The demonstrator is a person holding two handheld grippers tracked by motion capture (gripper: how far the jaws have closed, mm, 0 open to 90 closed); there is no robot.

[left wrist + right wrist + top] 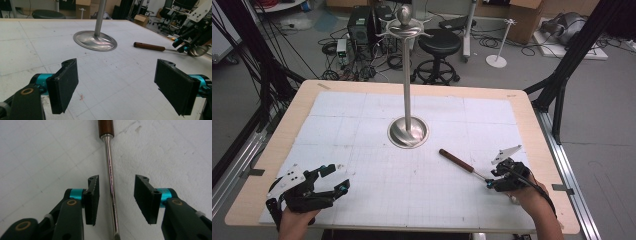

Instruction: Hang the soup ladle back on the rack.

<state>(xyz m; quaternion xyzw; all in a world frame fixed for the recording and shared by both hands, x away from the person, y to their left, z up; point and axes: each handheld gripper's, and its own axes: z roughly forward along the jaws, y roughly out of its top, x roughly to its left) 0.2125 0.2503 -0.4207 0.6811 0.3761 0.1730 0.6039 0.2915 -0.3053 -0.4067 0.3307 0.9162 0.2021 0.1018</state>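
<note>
there, right gripper [116,200] jaws apart around the ladle [110,170] shaft

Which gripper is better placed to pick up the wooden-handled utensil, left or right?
Right, most likely. The right gripper is open with its jaws either side of the utensil, at its metal shaft. The left gripper is open over bare mat at the table's opposite side.

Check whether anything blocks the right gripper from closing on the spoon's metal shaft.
Nothing visible does. The right gripper is open with its fingers either side of the spoon, whose bare shaft lies in the gap on the white mat.
</note>
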